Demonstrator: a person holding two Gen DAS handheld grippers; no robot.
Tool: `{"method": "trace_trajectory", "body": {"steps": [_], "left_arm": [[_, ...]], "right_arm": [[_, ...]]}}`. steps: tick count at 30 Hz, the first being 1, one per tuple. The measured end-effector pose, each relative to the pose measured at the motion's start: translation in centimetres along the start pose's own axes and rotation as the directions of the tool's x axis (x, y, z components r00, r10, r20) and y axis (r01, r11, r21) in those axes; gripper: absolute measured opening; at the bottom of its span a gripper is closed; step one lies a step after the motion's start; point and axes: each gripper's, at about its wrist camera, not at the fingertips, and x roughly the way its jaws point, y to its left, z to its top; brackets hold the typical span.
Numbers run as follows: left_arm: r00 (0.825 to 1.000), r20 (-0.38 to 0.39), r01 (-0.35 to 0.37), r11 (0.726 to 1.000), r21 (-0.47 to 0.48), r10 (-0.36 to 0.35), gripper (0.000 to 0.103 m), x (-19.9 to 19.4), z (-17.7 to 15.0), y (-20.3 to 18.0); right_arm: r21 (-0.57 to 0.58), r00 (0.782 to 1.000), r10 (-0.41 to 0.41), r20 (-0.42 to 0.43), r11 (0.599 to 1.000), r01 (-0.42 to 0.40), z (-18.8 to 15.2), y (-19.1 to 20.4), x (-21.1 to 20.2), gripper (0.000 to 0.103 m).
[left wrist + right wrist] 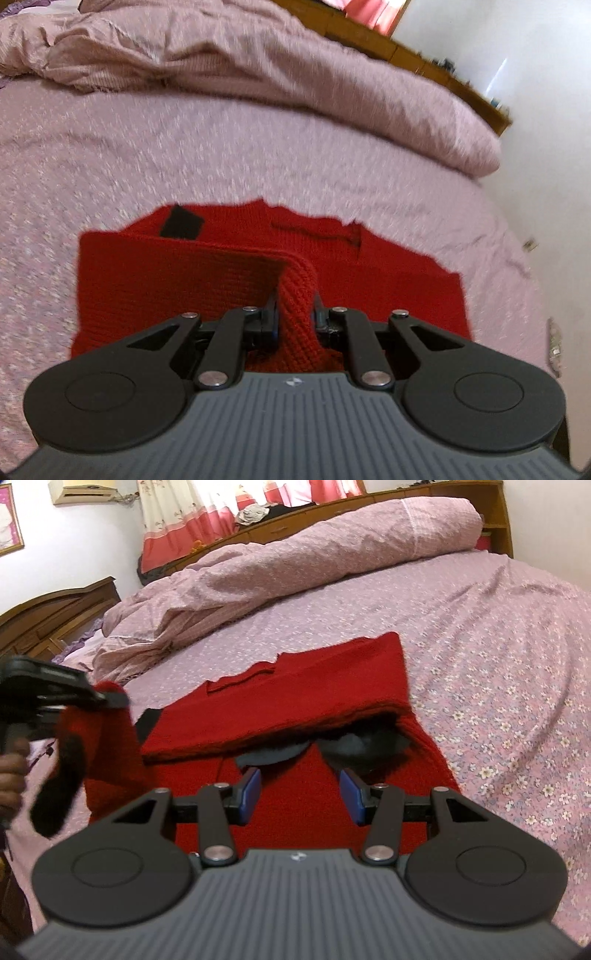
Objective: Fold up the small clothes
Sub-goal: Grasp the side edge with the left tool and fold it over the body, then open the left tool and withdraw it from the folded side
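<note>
A small red knitted sweater (229, 273) with black trim lies on the pink bedspread. My left gripper (295, 314) is shut on a fold of its red knit, which it holds lifted above the rest of the garment. In the right wrist view the sweater (295, 701) lies partly folded, its right side laid over the body. The left gripper (110, 698) shows at the left, holding up a red sleeve with a black cuff (59, 794). My right gripper (300, 790) is open and empty, just above the sweater's lower part, with blue pads (251, 790).
A rumpled pink duvet (295, 554) lies along the far side of the bed. A wooden headboard (55, 616) stands at the left, a wooden shelf (495, 513) behind. The flowered bedspread (517, 701) stretches to the right. A white wall (535, 74) borders the bed.
</note>
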Motion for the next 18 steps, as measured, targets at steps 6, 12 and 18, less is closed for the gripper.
{"method": "trace_trajectory", "body": {"steps": [6,12,18], "left_arm": [[0.995,-0.028,-0.089,0.992,0.091,0.092,0.018,3.5,-0.8,-2.0],[0.994,-0.029,-0.102,0.982,0.161,0.108,0.046,2.9,-1.1,-3.5],[0.996,0.0,-0.092,0.974,0.205,0.094,0.064,0.7,-1.5,-4.4]], "right_arm": [[0.001,1.0,-0.009,-0.008,1.0,0.009,-0.2,-0.3,0.3,0.051],[-0.006,1.0,-0.008,-0.017,1.0,0.008,-0.3,-0.1,0.6,0.051],[-0.007,1.0,0.003,-0.025,1.0,-0.003,-0.3,0.1,0.8,0.051]]}}
